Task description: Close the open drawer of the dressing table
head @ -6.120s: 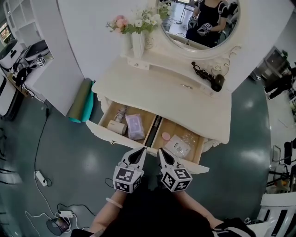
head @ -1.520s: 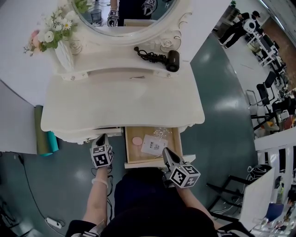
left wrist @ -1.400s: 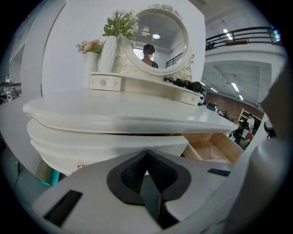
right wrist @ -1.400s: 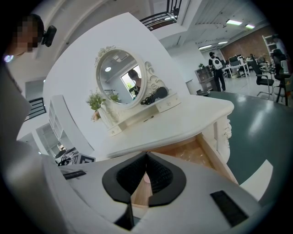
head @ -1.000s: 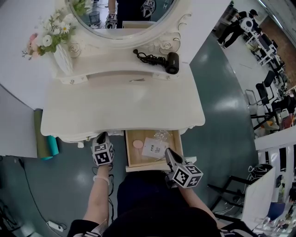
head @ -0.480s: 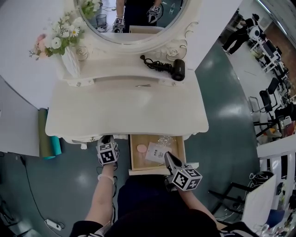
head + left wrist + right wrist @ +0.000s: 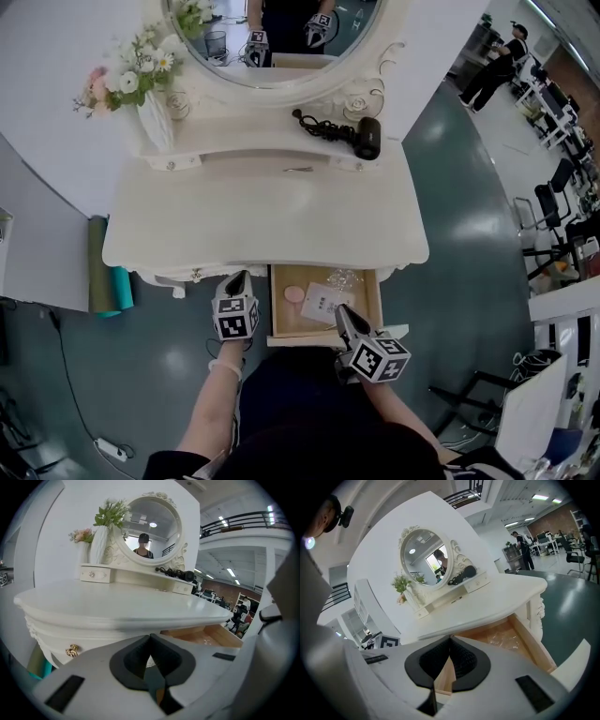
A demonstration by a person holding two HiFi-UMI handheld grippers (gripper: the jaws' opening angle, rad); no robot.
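Projecting from the counter (image 7: 262, 216), the drawer (image 7: 309, 338) holds a pink disc (image 7: 294, 293), a card (image 7: 325, 303) and a clear bag (image 7: 343, 278). Left tool (image 7: 239, 277) and right tool (image 7: 341, 311): jaws closed, empty, the right at the drawer front.

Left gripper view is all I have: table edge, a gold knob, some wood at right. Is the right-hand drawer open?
Observer: Yes. The head view shows the drawer partly pulled out.
Operator: Where is the right gripper?
Observer: The right gripper is at the drawer's front edge, jaws together and holding nothing.
Operator: Anything inside the drawer?
Observer: A pink disc, a white card and a clear bag lie on its floor.
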